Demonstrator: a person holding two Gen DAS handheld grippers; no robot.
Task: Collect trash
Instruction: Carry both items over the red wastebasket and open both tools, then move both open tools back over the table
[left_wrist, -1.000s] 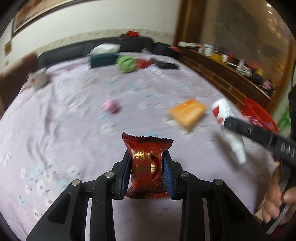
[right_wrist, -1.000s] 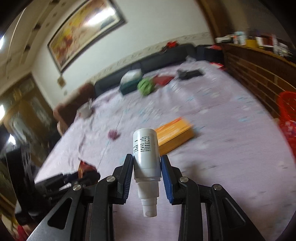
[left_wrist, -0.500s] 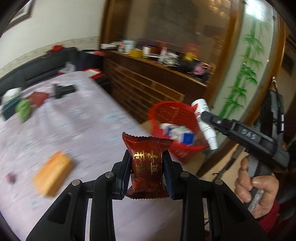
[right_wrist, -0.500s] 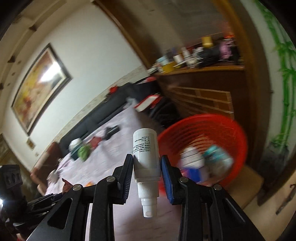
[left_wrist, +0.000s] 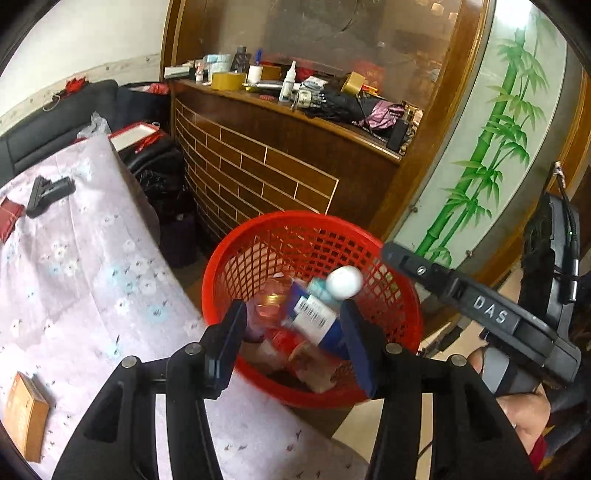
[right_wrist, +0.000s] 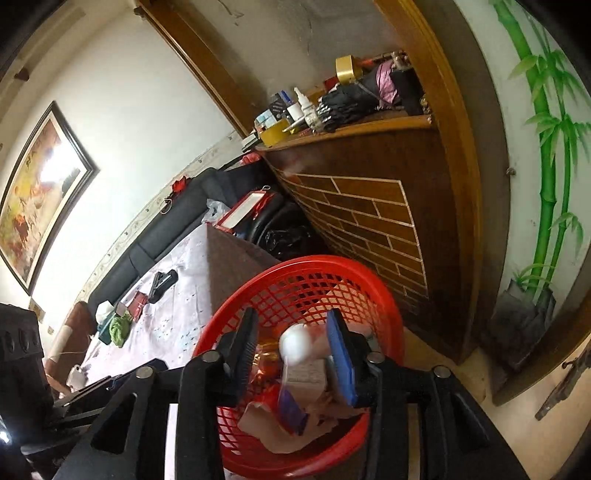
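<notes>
Trash sits heaped in the red mesh basket (left_wrist: 229, 266); a white bottle (right_wrist: 295, 345) blurs between the right gripper's (right_wrist: 293, 356) parted jaws. Left gripper (left_wrist: 293, 343) gapes empty. Bouncing out seems possible.

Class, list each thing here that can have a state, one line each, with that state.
Left gripper: open, empty, above the basket.
Right gripper: open, white bottle blurred between its fingers, not clamped.
Red mesh plastic basket: upright, partly filled with trash.
White plastic spray bottle: released, over the basket.
</notes>
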